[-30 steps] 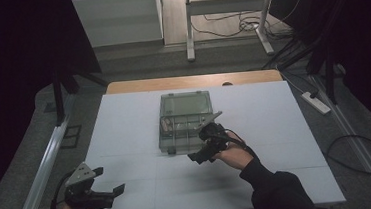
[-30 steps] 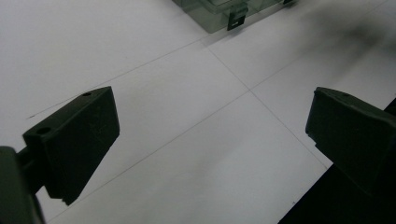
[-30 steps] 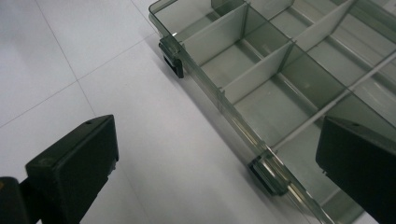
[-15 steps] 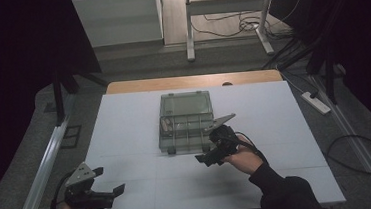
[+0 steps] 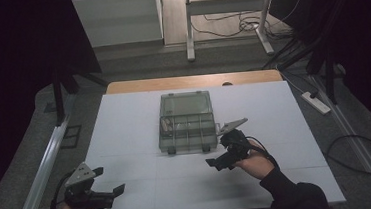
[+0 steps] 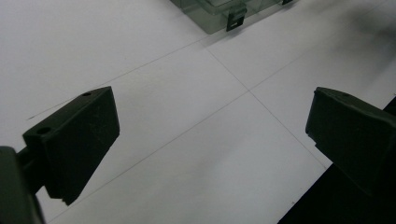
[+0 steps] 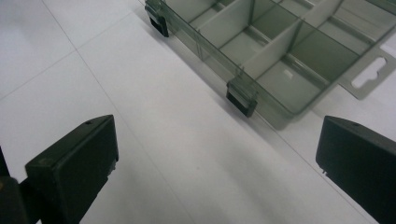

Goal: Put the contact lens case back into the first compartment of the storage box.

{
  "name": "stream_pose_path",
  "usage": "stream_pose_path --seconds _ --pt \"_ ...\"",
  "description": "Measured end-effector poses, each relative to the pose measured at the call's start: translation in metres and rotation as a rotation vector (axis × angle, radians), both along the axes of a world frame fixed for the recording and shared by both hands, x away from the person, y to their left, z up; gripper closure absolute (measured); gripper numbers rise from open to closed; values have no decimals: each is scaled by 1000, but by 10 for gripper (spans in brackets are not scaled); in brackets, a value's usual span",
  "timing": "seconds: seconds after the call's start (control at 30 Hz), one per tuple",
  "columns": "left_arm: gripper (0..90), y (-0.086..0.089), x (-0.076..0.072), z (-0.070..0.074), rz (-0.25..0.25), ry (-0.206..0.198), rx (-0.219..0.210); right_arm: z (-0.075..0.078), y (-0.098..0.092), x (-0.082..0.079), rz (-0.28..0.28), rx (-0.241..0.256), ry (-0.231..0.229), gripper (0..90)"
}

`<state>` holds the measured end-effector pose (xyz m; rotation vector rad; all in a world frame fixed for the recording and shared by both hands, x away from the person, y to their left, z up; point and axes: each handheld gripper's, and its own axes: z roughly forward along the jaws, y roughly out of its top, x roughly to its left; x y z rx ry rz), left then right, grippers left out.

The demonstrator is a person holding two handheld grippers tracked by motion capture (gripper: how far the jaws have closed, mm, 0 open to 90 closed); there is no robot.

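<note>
On the white table (image 5: 125, 134), the open compartment box (image 5: 186, 122) sits centred, within both hands' reach. Your right gripper (image 5: 217, 162) hovers near its latches, jaws wide and empty, likely to work them; your left gripper (image 5: 111, 193) waits apart, equally wide.

The right gripper (image 5: 217, 163) has drawn back from the organizer box (image 5: 185, 122) toward the table's (image 5: 124, 119) near edge — a second ago it sat at the box's near-right corner, now it hangs clear of it, jaws spread wide — the hand (image 5: 252, 162) retreating with it.

Open grey compartment box (image 5: 186, 122), table centre
</note>
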<state>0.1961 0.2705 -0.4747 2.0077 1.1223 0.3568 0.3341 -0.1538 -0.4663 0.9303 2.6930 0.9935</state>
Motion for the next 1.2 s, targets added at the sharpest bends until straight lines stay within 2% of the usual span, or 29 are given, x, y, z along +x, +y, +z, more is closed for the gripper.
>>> stream_pose_path --seconds 0.73,1.2 --pt "27 0 0 0 2 2 -4 4 -33 -17 -46 9 -6 0" --pt "27 0 0 0 3 1 0 6 -66 -36 -102 14 -5 0"
